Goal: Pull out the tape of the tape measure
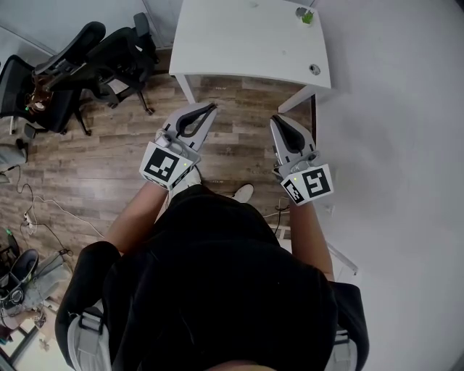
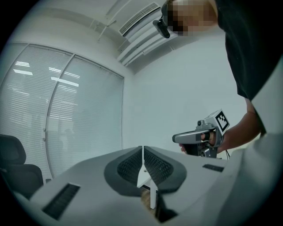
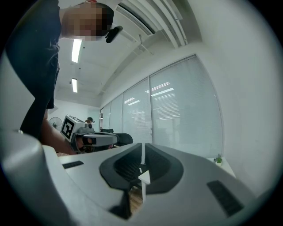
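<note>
Here, left gripper (image 1: 214, 107) and right gripper (image 1: 275, 118), jaws tight together, empty; small pot (image 1: 306, 15) of greenery on white table (image 1: 239, 40).

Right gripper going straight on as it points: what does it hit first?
Likely nothing near. From the head view the right gripper aims at the white table, but in its own view the shut tips line up with the window blinds above the tabletop, so it probably passes over; height unclear.

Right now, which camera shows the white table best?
The head view: the white table shows almost its whole top from above. The right gripper view catches only a far corner; the left gripper view shows nothing clearly of it.
</note>
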Demonstrator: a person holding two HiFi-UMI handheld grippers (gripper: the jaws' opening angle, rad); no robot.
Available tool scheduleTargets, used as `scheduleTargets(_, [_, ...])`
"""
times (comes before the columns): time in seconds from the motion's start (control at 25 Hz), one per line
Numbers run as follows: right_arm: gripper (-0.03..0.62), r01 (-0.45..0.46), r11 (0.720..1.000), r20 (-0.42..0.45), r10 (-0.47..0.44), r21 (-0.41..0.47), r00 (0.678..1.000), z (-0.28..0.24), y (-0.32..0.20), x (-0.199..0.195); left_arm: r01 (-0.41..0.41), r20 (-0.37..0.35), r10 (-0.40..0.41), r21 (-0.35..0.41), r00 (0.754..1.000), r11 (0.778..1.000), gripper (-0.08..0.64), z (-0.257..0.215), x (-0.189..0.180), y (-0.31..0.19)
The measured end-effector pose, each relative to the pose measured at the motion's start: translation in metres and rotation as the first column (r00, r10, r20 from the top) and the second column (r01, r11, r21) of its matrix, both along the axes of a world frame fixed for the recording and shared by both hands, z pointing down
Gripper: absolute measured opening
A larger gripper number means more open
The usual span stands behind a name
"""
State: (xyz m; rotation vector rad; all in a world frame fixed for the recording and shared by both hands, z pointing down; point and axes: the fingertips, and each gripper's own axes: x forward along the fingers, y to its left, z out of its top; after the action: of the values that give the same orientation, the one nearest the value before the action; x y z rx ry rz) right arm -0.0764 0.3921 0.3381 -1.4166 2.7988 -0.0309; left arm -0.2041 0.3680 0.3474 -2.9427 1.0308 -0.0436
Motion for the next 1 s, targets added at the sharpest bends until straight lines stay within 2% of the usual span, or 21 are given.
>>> scheduleTargets(0.08, [0.043,0.005,1.0,-0.004,-0.005,-0.001,1.0,0.001,0.0,0.0,0.004,0.009,-0.004,-0.008,1.0,1.0,0.032,0.004,-0.001,0.0])
scheduleTargets(0.2, [0.111,0.013,1.0,-0.009,-0.013,0.0,1.0,0.001,0.002,0.0,0.002,0.009,-0.002,-0.015,1.0,1.0,0.066,0.004,0.0,0.002])
scheduleTargets(0.36, [0.194,0.027,1.0,0.022,-0.027,-0.007,0.999,0.0,0.0,-0.001,0.002,0.006,-0.002,-0.009,1.0,1.0,0.222,0.002,0.0,0.002])
scheduleTargets(0.48, [0.255,0.043,0.999,0.04,-0.042,-0.009,0.998,-0.001,0.0,-0.002,0.004,0.001,-0.004,-0.008,1.0,1.0,0.29,0.001,0.001,0.004])
scheduleTargets(0.56, [0.273,0.041,0.999,0.031,-0.041,-0.001,0.999,0.0,0.002,0.0,-0.003,-0.005,0.003,-0.017,1.0,1.0,0.298,0.005,0.002,0.008])
scheduleTargets(0.72, [0.322,0.03,1.0,0.014,-0.03,0.007,0.999,0.0,0.002,0.005,-0.014,-0.044,0.015,0.013,0.999,1.0,0.347,-0.005,0.008,0.012])
scheduleTargets(0.84, [0.353,0.019,1.0,0.014,-0.019,0.01,1.0,-0.002,0.003,0.011,-0.014,-0.037,0.014,-0.009,0.999,1.0,0.374,-0.002,0.012,0.013])
scheduleTargets(1.0, [0.357,0.018,1.0,0.022,-0.018,0.01,1.0,-0.002,0.008,0.019,-0.014,-0.033,0.012,-0.039,0.999,0.999,0.379,0.007,0.02,0.018])
